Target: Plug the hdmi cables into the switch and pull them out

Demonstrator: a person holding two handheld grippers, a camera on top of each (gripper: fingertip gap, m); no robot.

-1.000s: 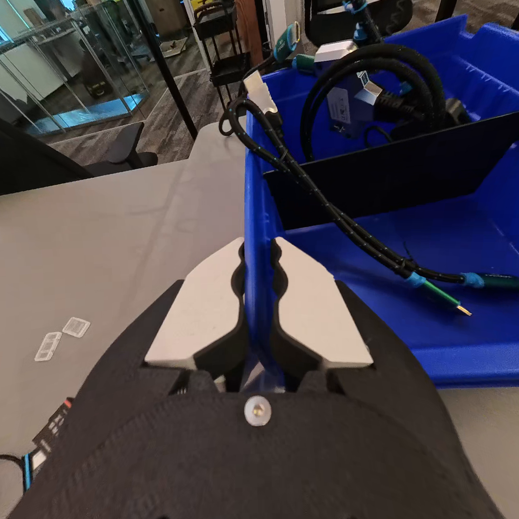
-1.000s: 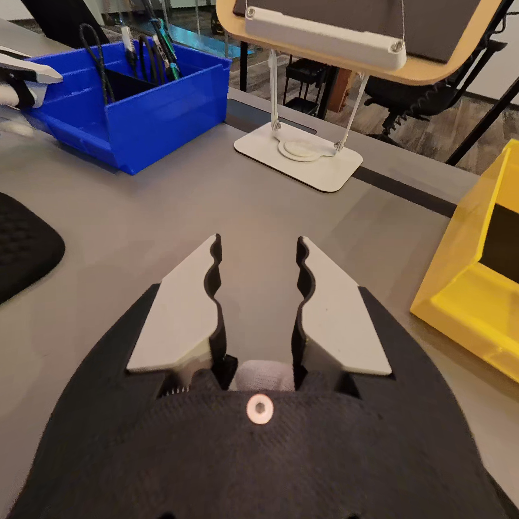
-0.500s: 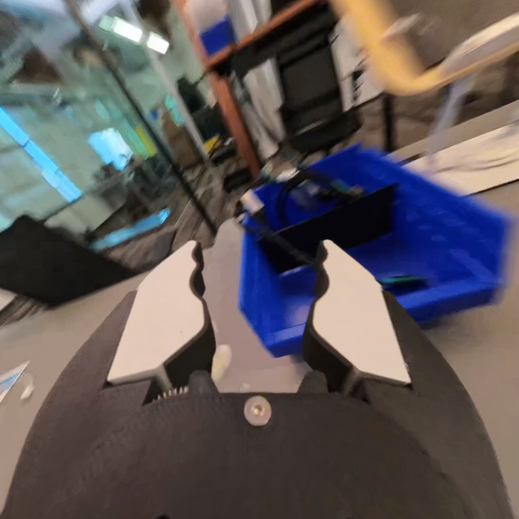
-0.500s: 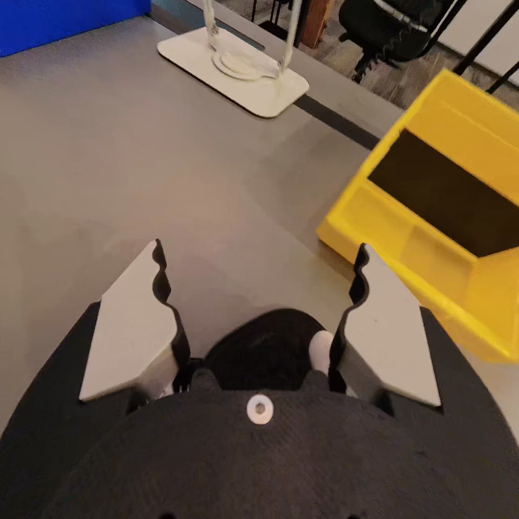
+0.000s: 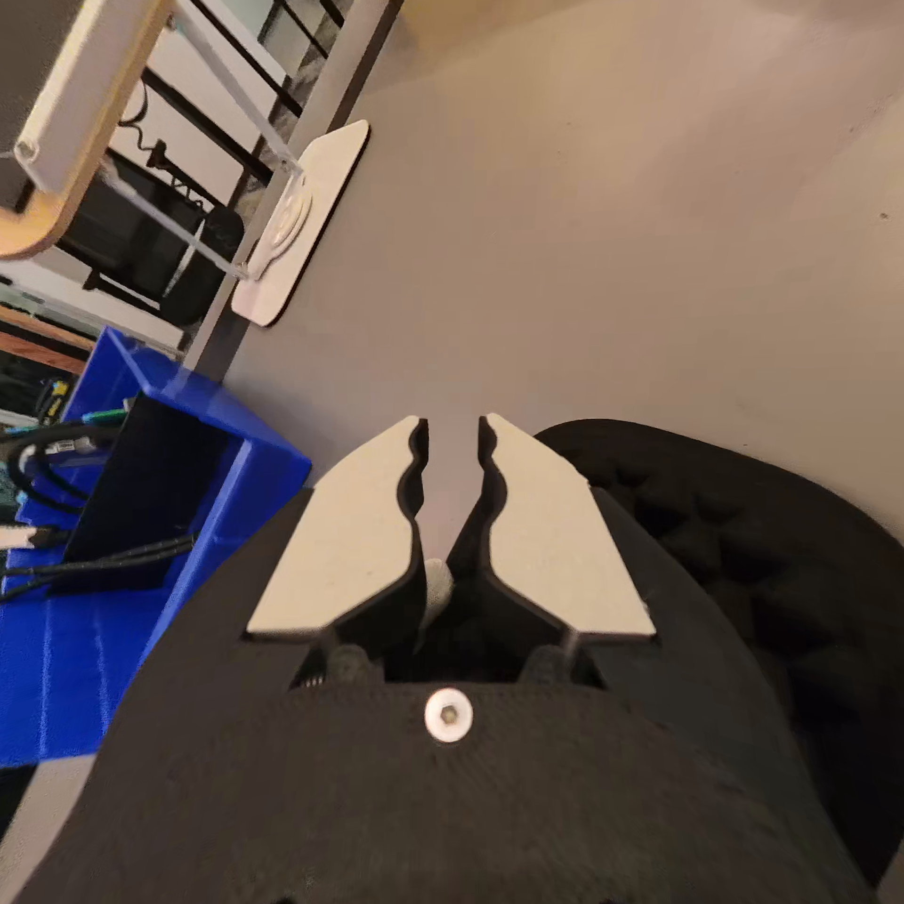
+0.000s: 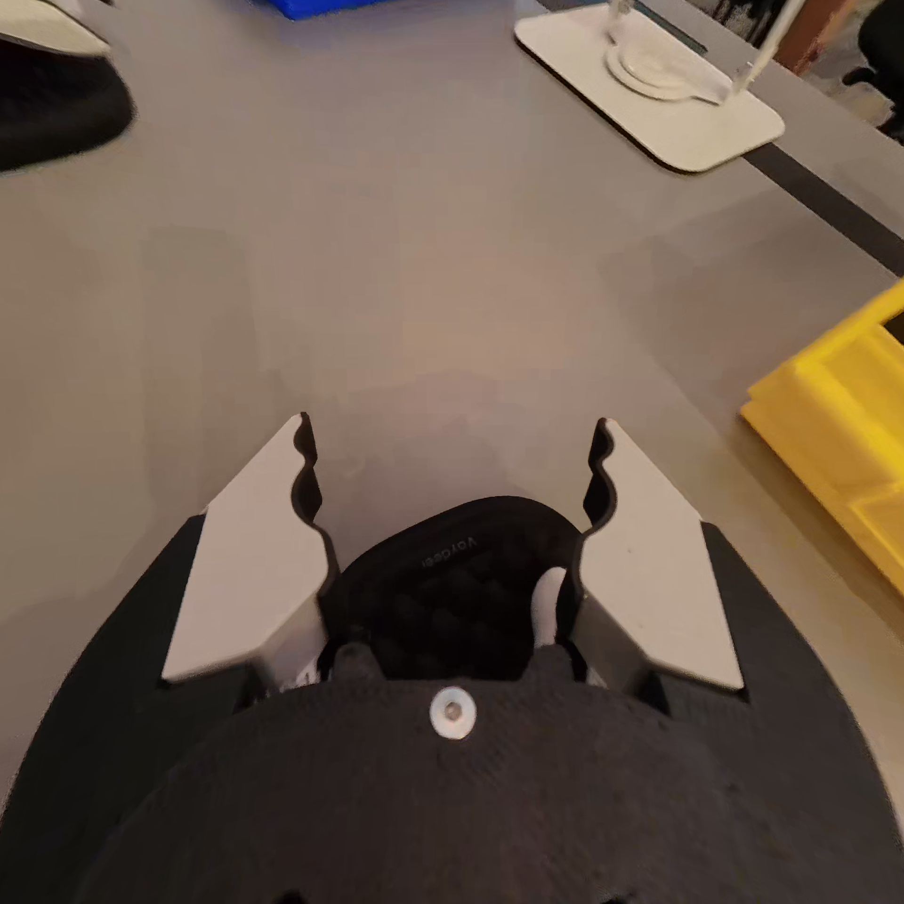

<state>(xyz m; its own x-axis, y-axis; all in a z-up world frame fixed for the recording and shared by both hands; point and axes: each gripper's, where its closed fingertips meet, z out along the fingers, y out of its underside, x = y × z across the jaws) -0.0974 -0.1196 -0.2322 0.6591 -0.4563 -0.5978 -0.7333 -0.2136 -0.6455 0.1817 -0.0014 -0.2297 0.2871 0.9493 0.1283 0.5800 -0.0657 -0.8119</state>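
Both grippers empty over the grey table (image 6: 440,244); cables lie in the blue bin.

Left gripper (image 5: 452,425) is narrowed to a slim gap, holding nothing; the blue bin (image 5: 235,489) with the braided HDMI cables (image 5: 122,557) sits just to its left. Right gripper (image 6: 452,420) gapes wide, empty, above a black pad (image 6: 450,567), the yellow bin (image 6: 831,430) to its right. No switch is discernible. Risk: tangled cables could snag on the black divider (image 5: 146,494) and drag the bin.

grey table (image 6: 440,244), bins (image 5: 146,611), black pads (image 5: 734,562)

Black braided hdmi cables (image 5: 112,557) lie coiled inside the blue bin (image 5: 244,416)
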